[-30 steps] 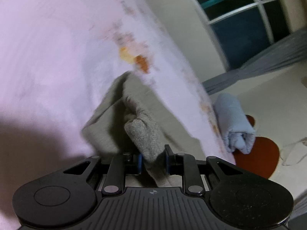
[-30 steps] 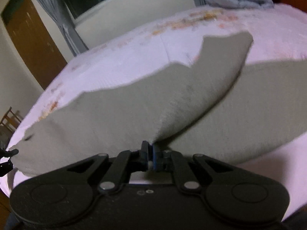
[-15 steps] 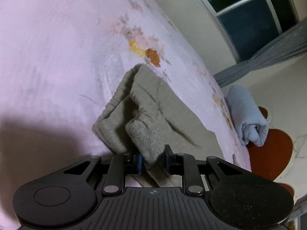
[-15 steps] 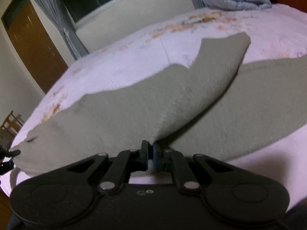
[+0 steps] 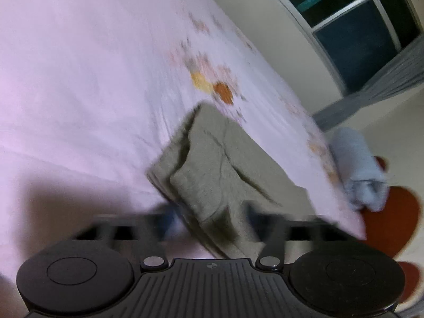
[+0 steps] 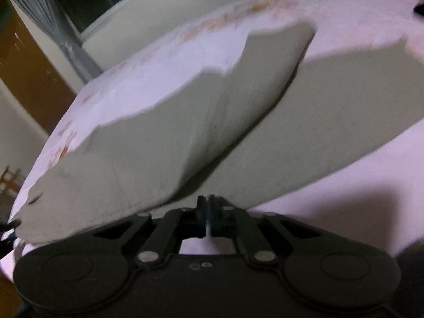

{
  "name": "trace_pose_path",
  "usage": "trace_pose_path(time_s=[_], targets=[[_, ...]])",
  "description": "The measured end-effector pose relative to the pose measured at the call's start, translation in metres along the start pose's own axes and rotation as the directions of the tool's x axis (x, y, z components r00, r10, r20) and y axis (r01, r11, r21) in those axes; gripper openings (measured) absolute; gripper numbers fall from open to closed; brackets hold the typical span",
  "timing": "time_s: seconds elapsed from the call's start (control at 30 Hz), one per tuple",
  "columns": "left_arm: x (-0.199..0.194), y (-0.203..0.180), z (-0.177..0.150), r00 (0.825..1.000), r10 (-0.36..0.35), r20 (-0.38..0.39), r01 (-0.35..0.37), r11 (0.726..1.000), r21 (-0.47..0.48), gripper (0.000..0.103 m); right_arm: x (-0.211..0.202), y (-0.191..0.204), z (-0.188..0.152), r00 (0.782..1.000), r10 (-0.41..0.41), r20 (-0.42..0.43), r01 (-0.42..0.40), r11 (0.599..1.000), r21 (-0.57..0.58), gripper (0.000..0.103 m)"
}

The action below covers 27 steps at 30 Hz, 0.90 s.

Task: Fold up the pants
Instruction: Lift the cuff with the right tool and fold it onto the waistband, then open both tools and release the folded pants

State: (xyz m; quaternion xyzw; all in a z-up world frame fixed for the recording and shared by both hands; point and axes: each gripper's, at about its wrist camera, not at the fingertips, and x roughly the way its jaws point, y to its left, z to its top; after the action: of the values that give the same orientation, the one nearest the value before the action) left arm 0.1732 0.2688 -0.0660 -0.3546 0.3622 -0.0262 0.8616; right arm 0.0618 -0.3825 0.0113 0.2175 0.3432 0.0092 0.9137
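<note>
Grey-green pants (image 6: 164,137) lie on a pink bedsheet (image 6: 159,74). In the right wrist view one leg is folded up over the other, and my right gripper (image 6: 205,206) is shut on its near edge. In the left wrist view the bunched end of the pants (image 5: 212,164) lies between my fingers. My left gripper (image 5: 209,212) is blurred with its jaws spread wide apart around the cloth, open.
The pink bedsheet (image 5: 79,79) has orange flower prints (image 5: 212,87). A rolled light-blue blanket (image 5: 357,164) lies on a red-brown headboard past the bed's edge. A window (image 5: 357,39) and grey curtain are behind. A wooden door (image 6: 29,74) is at the left.
My left gripper was shut on the bunched pants end and has now opened, letting it drop onto the sheet. My right gripper has stayed shut and moved lower and closer to the cloth.
</note>
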Motion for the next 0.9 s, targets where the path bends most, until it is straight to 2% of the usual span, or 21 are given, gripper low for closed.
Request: trace_pose_path(time_s=[0.07,0.17,0.23,0.33,0.4,0.5,0.6,0.73,0.9], targets=[[-0.02,-0.016,-0.006,0.998,0.025,0.057,-0.027,0.999,0.039,0.086,-0.019,-0.001,0.017,0.997,0.001,0.073,0.003,0.999,-0.053,0.01],[-0.031,-0.046,-0.021,0.996,0.007,0.084,-0.014,0.997,0.072,0.086,-0.031,-0.01,0.057,0.99,-0.016,0.137,0.028,0.996,-0.086,0.011],[-0.018,-0.078,-0.03,0.997,0.003,0.077,-0.013,0.99,0.137,0.086,-0.027,-0.013,0.086,0.984,-0.038,0.175,0.06,0.99,-0.125,0.012],[0.016,-0.117,-0.038,0.992,0.066,0.105,-0.085,0.979,0.187,0.086,-0.001,-0.013,0.127,0.979,-0.064,0.194,0.099,0.978,-0.181,0.014],[0.044,-0.143,-0.045,0.991,0.09,0.102,-0.108,0.978,0.181,0.086,0.026,-0.011,0.149,0.979,-0.097,0.179,0.135,0.968,-0.214,0.015],[0.08,-0.178,-0.062,0.997,0.058,0.055,-0.069,0.973,0.22,0.086,0.062,-0.004,0.162,0.981,-0.135,0.136,0.166,0.954,-0.251,0.016],[0.115,-0.199,-0.069,0.991,0.118,0.061,-0.13,0.951,0.282,0.086,0.103,0.002,0.174,0.979,-0.172,0.106,0.197,0.93,-0.31,0.015],[0.148,-0.188,-0.044,0.982,0.174,0.078,-0.185,0.966,0.179,0.086,0.148,0.001,0.186,0.973,-0.219,0.067,0.228,0.915,-0.332,0.015],[0.165,-0.181,-0.02,0.948,0.273,0.165,-0.303,0.934,0.189,0.086,0.199,-0.004,0.196,0.962,-0.272,0.026,0.265,0.906,-0.331,0.016]])
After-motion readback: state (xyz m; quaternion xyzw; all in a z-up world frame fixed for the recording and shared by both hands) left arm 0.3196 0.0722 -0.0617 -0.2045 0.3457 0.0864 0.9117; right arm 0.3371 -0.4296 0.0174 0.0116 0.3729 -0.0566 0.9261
